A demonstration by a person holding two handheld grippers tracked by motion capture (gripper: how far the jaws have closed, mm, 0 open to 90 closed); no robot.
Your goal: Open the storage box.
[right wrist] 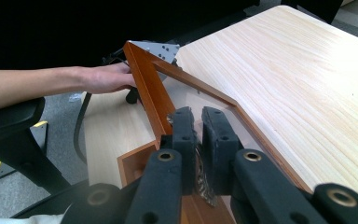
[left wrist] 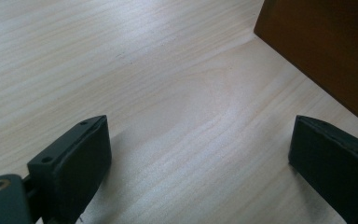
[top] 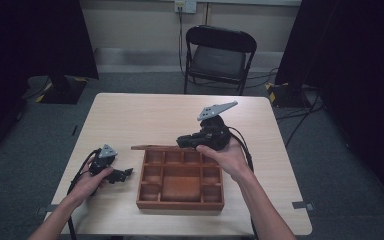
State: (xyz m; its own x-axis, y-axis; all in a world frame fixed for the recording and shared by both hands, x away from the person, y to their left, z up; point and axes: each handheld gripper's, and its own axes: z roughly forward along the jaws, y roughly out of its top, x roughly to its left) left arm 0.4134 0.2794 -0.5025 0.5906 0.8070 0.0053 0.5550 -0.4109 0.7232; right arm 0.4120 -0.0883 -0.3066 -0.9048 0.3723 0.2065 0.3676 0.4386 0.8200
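A wooden box (top: 180, 204) with several compartments sits on the table's near half. Its lid (top: 152, 147), a wooden frame (right wrist: 149, 91) around a clear pane, is raised off the box's far side. My right gripper (top: 187, 141) is shut on the lid's near frame edge, and in the right gripper view the jaws of the right gripper (right wrist: 198, 128) pinch it. My left gripper (top: 125, 174) rests on the table left of the box. In its own view the left gripper (left wrist: 200, 158) is open over bare tabletop, with the box's side wall (left wrist: 326, 51) at upper right.
The light wooden table (top: 145, 115) has bare room beyond and left of the box. A black folding chair (top: 220, 55) stands behind the far edge. Cables trail from both grippers. Dark curtains hang on both sides.
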